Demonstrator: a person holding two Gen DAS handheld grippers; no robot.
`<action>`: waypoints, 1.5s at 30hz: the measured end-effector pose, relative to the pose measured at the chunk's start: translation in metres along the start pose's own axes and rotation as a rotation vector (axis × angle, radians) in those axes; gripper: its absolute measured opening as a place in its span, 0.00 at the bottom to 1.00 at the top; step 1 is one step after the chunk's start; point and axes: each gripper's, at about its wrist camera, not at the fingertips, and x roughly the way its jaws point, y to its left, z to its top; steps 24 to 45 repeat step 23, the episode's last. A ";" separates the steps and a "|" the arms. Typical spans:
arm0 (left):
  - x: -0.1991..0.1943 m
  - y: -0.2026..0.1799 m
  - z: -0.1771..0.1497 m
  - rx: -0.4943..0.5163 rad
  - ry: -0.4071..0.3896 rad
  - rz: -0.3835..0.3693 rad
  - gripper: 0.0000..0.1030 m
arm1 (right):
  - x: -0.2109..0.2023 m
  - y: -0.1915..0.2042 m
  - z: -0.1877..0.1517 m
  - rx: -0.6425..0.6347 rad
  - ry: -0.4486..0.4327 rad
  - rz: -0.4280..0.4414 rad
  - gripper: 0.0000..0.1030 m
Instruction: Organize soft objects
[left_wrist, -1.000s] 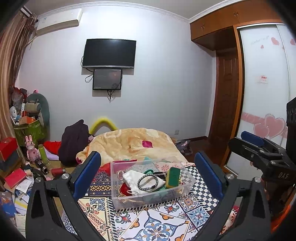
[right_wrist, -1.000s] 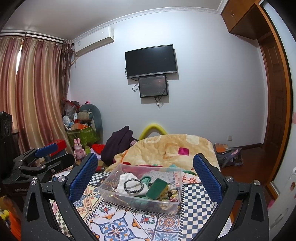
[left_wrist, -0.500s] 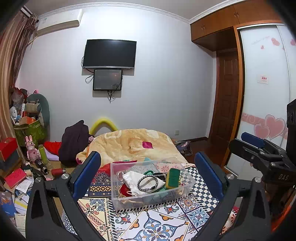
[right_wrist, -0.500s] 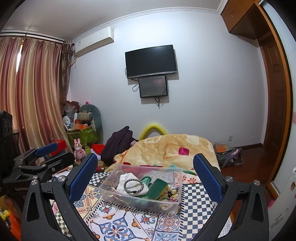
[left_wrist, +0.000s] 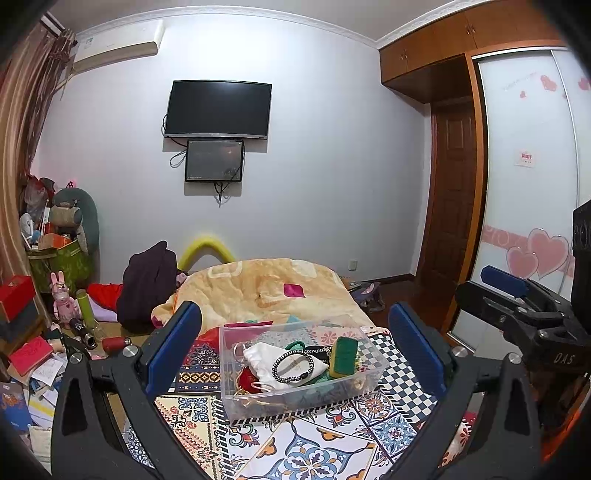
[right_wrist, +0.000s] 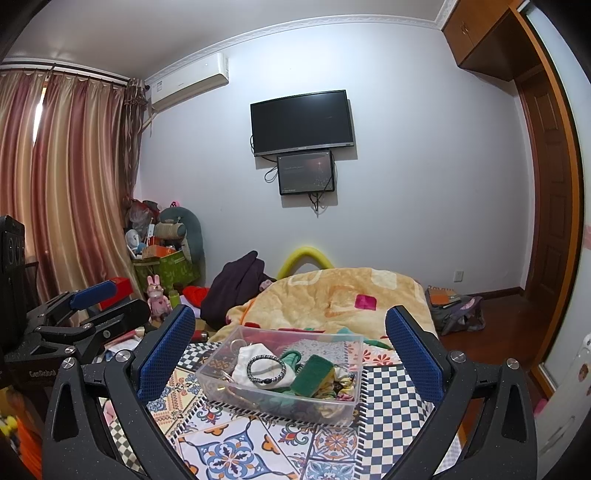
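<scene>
The soft objects sat heaped in a clear rectangular plastic bin (left_wrist: 295, 369) on the tile-patterned cloth (right_wrist: 236, 450) that covered the surface in front of me, with a rumpled yellow blanket (right_wrist: 343, 295) on the bed just behind it. My left claw (left_wrist: 295, 350) and my right claw (right_wrist: 291, 350) both hung above the near edge of the bin with their blue pads spread wide apart, holding nothing.

The risk, as I judged it, was in the tangle. A black-and-white braided bracelet (left_wrist: 293, 365) lay on top of a white drawstring cloth pouch (left_wrist: 266, 360), so a pinch at either could have dragged both out together. The green sponge block (right_wrist: 312, 374) leaned against the pile and might have toppled if nudged. The bin looked light, and a sideways pull could have slid it across the cloth.

Beneath these lay a green hair tie, something red and some yellowish loops, too jumbled to tell apart.
</scene>
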 end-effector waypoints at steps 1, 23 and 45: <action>0.000 -0.001 0.001 0.001 0.002 -0.002 1.00 | 0.000 0.000 0.000 0.001 0.000 -0.001 1.00; -0.001 0.004 0.003 -0.010 0.007 -0.024 1.00 | 0.002 0.002 0.000 -0.031 0.004 -0.016 1.00; -0.001 0.004 0.003 -0.010 0.007 -0.024 1.00 | 0.002 0.002 0.000 -0.031 0.004 -0.016 1.00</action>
